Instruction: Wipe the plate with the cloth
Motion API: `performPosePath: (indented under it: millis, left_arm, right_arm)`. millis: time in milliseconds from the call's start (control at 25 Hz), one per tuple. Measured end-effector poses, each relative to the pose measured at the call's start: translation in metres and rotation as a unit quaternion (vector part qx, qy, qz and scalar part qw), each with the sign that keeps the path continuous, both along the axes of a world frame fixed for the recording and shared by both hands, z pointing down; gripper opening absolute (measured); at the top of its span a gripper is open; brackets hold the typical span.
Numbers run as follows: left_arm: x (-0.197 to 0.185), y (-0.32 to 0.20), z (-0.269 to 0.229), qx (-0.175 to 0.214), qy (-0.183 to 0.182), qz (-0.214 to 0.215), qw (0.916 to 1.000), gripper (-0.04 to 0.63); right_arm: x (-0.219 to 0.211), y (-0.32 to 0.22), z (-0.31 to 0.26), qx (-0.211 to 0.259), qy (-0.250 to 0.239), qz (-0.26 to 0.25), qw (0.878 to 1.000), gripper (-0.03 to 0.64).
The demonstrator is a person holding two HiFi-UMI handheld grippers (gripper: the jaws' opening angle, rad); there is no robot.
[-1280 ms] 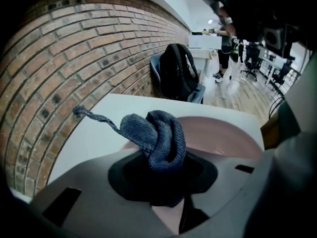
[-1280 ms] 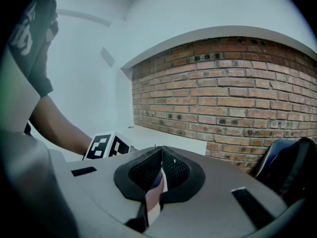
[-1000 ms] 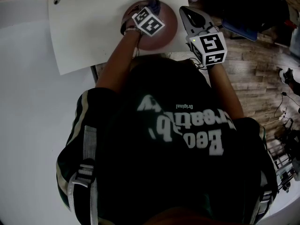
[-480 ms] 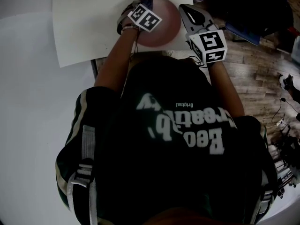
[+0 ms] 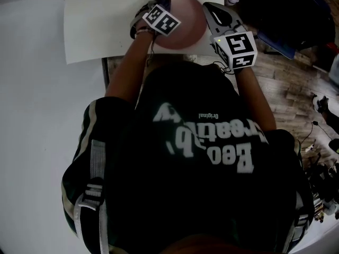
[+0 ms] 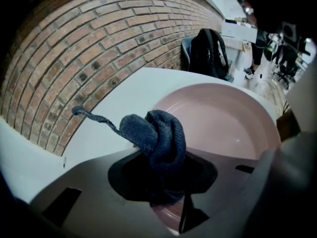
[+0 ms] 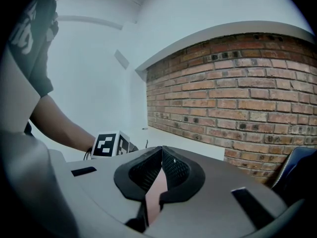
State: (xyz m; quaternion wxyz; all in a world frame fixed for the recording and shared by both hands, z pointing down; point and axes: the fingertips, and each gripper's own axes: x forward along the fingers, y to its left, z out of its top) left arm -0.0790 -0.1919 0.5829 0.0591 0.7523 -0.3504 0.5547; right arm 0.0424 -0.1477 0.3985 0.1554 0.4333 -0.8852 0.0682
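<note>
My left claw (image 6: 163, 185) pinches the bunched blue cloth (image 6: 157, 135) at the near rim of the pink plate (image 6: 223, 125). A loose tail of the cloth trails toward the left of the frame over the white counter (image 6: 121, 90). My right claw (image 7: 158, 177) is pressed onto the plate's edge, with a pink sliver showing between its jaws. In the head view both claws sit at top centre, the cloth at the plate's left side.

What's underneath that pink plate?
A white tabletop extends out from under the pink plate and shows beside its rim. The patch directly beneath is covered by the plate itself.
</note>
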Motion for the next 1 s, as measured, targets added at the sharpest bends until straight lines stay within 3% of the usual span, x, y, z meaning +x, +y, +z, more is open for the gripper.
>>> performPosePath:
  millis: [640,1000]
  left_arm:
    - [-0.03,0.054,-0.001,-0.022,-0.002,-0.004,0.9997,0.127]
    - [-0.016,0.09,-0.003,-0.04,0.026,0.049,0.9977,0.129]
  right_arm:
    - [-0.025,-0.002,0.0,0.001,-0.012,-0.042,0.999,-0.003]
    - [-0.025,-0.003,0.002,-0.004,-0.012,-0.045,0.999,-0.003]
